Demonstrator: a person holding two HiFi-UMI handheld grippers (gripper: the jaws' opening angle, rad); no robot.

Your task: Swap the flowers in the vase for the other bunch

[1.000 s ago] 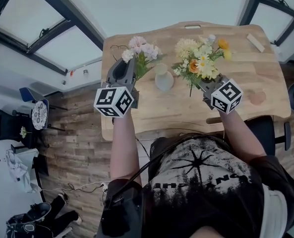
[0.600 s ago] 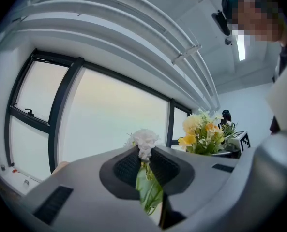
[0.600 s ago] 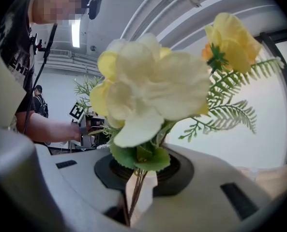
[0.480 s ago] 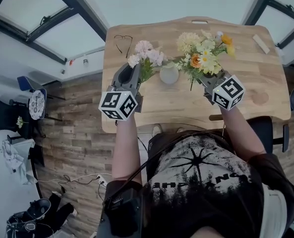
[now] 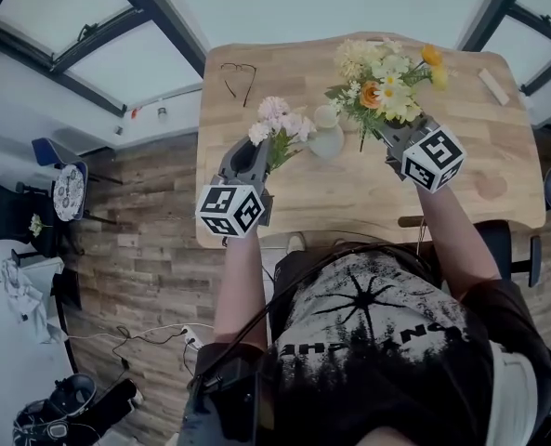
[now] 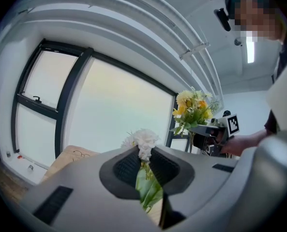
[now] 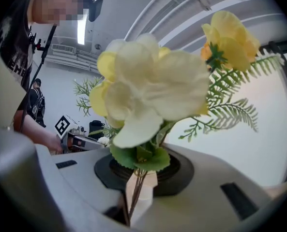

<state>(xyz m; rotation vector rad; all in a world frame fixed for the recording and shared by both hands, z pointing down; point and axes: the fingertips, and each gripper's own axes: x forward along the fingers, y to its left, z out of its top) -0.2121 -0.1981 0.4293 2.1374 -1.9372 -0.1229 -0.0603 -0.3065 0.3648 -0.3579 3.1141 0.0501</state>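
Head view: two tools, one per hand, both over the wooden surface (image 5: 349, 203). Left tool (image 5: 256, 152) clenched on the stems of the pink bunch (image 5: 282, 119), blooms pointing to 1 o'clock. Right tool (image 5: 387, 131) clenched on the stems of the yellow bunch (image 5: 387, 72), blooms fanning out toward 11 o'clock. One pale vase (image 5: 327, 138) stands on the surface between them, at 3 o'clock from the left tool's tip and 9 o'clock from the right one's, just beside the pink blooms. Count: two bunches, one vase, one pair of glasses (image 5: 238, 77) at 11 o'clock from the vase, one wooden block (image 5: 491, 85) at 2 o'clock from the right tool, near the surface's far corner. Left gripper view: left tool (image 6: 145, 170) nearly closed, dark pads pinching green stems and leaves; the pink bunch (image 6: 144, 140) reads whitish here and rises at 12 o'clock from the pads. At 2 o'clock, the right tool (image 6: 201, 128) with the yellow bunch (image 6: 194, 108) above it; glasses (image 6: 80, 153) at 9 o'clock on the surface edge. Right gripper view: right tool (image 7: 137, 180) narrowly set, gripping thin brownish stems; the yellow bunch (image 7: 153, 91) fills the frame at 12 o'clock, with fern sprigs out at 3 o'clock. Left tool (image 7: 85, 142) shows at 9 o'clock.
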